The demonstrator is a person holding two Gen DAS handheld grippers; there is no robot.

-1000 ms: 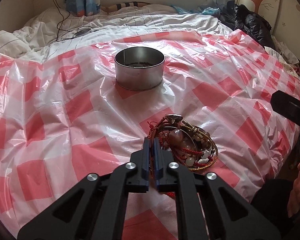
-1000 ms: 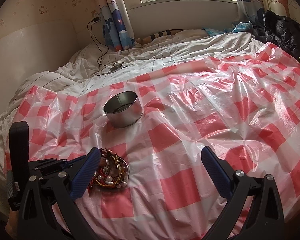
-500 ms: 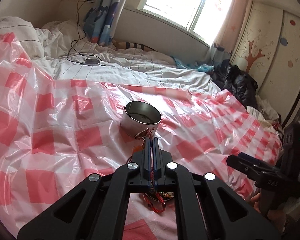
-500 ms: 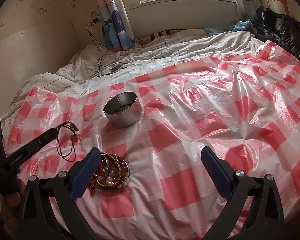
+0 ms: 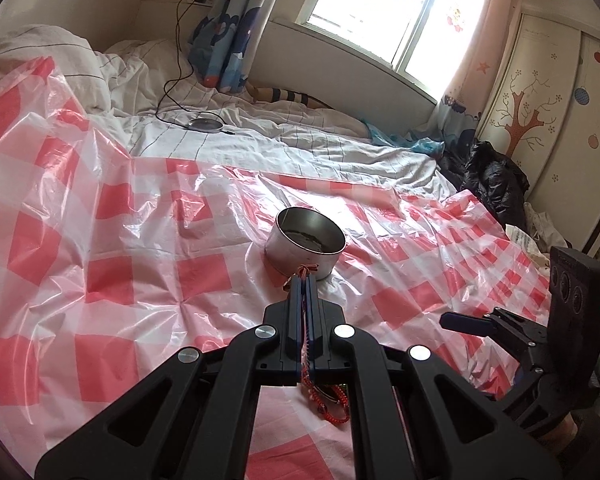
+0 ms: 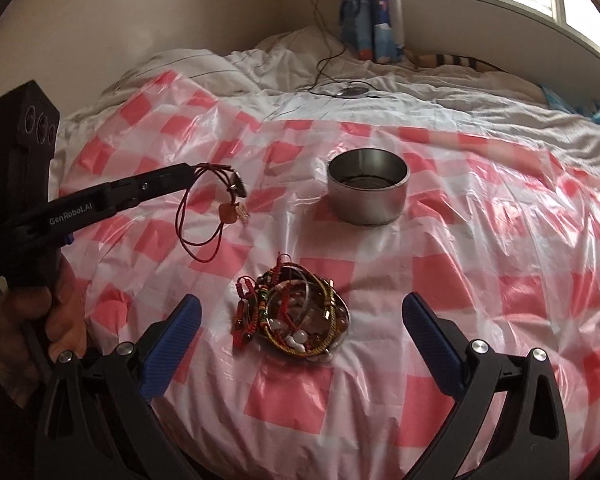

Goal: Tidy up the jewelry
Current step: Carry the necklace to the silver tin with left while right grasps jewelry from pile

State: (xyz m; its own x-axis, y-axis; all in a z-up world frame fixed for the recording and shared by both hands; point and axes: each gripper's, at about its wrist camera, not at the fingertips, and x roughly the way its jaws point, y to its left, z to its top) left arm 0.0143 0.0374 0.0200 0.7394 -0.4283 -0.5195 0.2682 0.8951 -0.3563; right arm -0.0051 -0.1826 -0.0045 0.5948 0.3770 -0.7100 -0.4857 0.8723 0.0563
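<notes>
Left gripper (image 5: 305,280): angled downward over the bed, jaws clamped together on a red cord bracelet (image 6: 208,216). The cord runs up between the fingers, its knot showing at the tips. A hand (image 6: 40,320) grips the handle.

Red cord bracelet: hangs free from the gripper tips, above the red-checked plastic sheet (image 6: 500,240); loops and a small orange charm dangle below. Only the right wrist view shows this hanging part whole.

Right gripper (image 6: 300,320): pointed down at the bed, jaws wide apart, nothing between them.

Jewelry pile (image 6: 296,312): bangles, beads and red cords lying on the sheet, directly ahead between the right gripper's blue pads (image 6: 172,336). Left wrist view shows only red strands of it.

Metal tin (image 6: 367,186): upright and open, beyond the pile; in the left wrist view just past that gripper's tips.
</notes>
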